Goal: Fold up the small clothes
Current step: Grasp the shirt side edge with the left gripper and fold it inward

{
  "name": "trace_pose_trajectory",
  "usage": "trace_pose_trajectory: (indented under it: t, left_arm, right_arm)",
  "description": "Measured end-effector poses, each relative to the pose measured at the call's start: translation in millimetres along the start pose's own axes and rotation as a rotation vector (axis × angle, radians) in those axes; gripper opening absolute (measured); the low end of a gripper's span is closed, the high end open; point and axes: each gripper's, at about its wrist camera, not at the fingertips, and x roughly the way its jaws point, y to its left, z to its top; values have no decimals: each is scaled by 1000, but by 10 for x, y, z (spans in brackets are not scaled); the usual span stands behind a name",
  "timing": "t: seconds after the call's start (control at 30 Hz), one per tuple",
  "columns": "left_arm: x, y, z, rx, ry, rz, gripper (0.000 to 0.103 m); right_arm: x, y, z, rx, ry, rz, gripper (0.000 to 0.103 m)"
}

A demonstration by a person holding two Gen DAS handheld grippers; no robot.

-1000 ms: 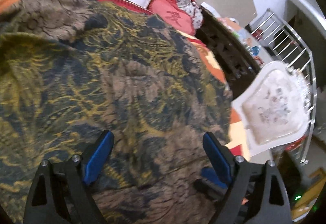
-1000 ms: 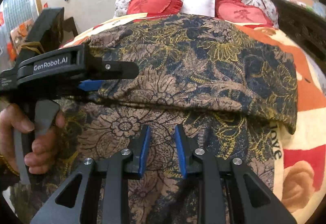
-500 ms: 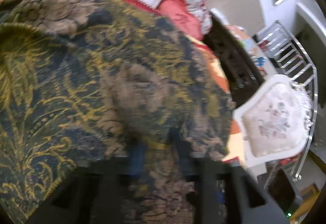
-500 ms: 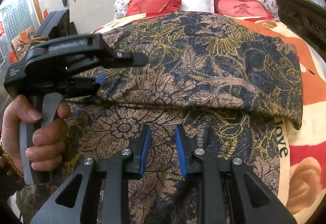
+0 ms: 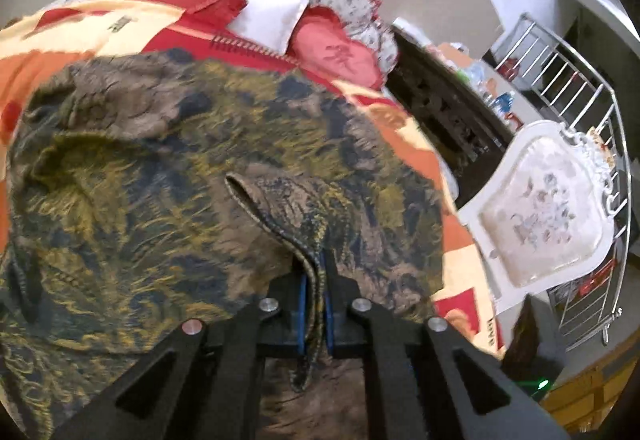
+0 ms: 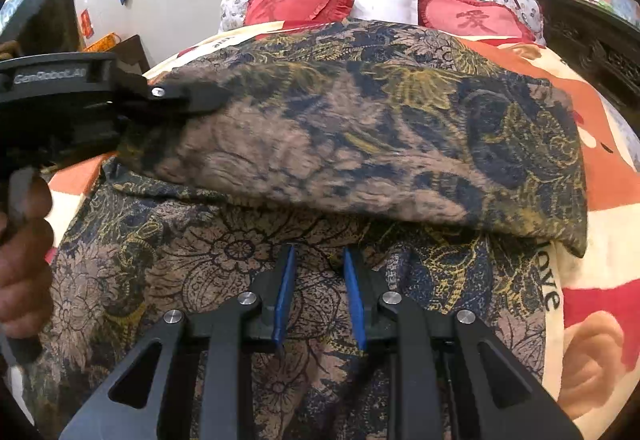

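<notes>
Your left gripper [image 5: 315,290] pinches a hemmed edge of the patterned garment [image 5: 168,208], jaws pressed together on the fabric. Your right gripper [image 6: 318,294] rests on the near part of the garment, jaws partly apart; whether they grip cloth, cannot tell. Garment lies folded across the bed [image 6: 600,176], reaching toward the head-end red heart pillows [image 6: 298,0].

The garment [image 6: 360,144] is thin cloth printed with brown, navy and gold flowers and leaves. It lies spread over the bed [image 6: 600,176], its far part doubled back over the near part in a soft rounded fold running across. One hemmed edge [image 5: 276,216] is lifted off the rest into a narrow standing ridge, drawn taut.
</notes>
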Motion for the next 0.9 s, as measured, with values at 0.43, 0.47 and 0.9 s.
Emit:
trace_pose_trajectory:
  t: [0.43, 0.47, 0.9]
  left_arm:
    - [215, 553, -148, -216, 31, 15, 4]
    - [191, 527, -135, -206, 26, 25, 4]
    - [-806, 704, 289, -105, -129, 178, 4]
  right_arm:
    - [9, 7, 1, -2, 5, -3, 26]
    - [7, 5, 0, -2, 6, -3, 26]
    - [8, 8, 2, -6, 5, -10, 26]
